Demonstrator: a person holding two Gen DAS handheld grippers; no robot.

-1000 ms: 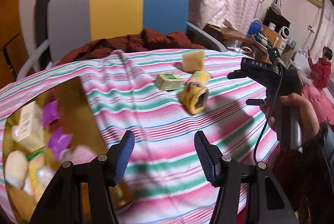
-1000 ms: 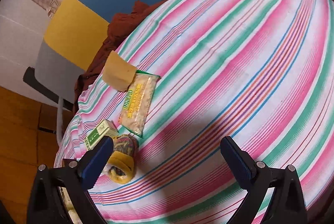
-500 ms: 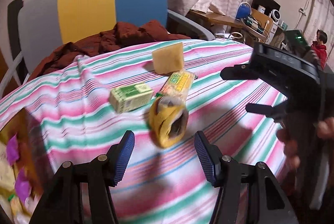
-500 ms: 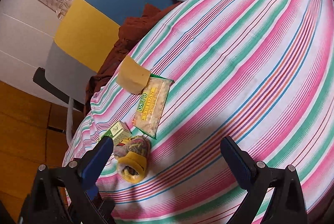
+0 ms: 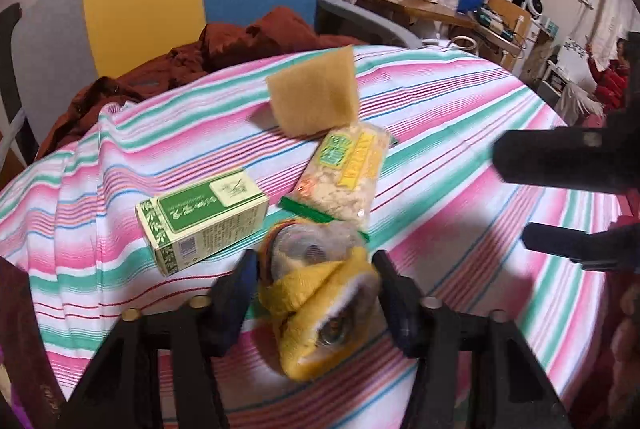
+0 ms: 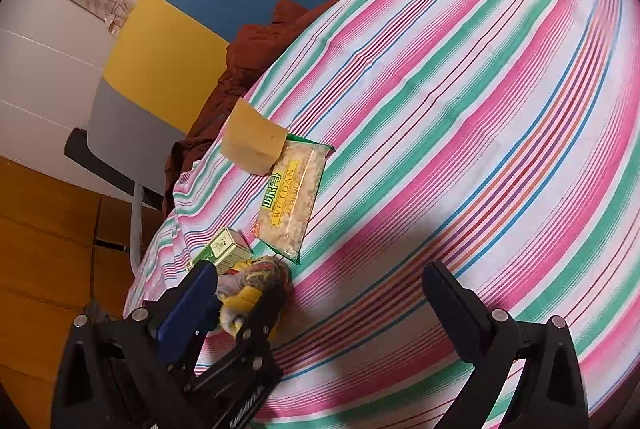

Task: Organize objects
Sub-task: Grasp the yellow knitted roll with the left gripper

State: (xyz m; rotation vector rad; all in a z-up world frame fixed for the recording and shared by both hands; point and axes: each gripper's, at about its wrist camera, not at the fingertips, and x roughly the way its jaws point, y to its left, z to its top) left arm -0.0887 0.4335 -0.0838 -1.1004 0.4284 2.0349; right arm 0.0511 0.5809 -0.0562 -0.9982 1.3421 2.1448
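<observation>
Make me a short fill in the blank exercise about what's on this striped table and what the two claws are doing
1. The left claw has its fingers on either side of the rolled yellow knitted ____.
2. The tan sponge block rests against the far end of the clear ____ of pale snacks with a yellow label.
3. The green and white cardboard box lies on the pink, green and white ____ tablecloth.
4. The right claw holds ____.

Missing words: sock; packet; striped; nothing

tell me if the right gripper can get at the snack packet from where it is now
Probably yes. The right gripper is open and empty, with bare tablecloth between it and the snack packet. Only the sponge overlaps the packet's far end.
</observation>
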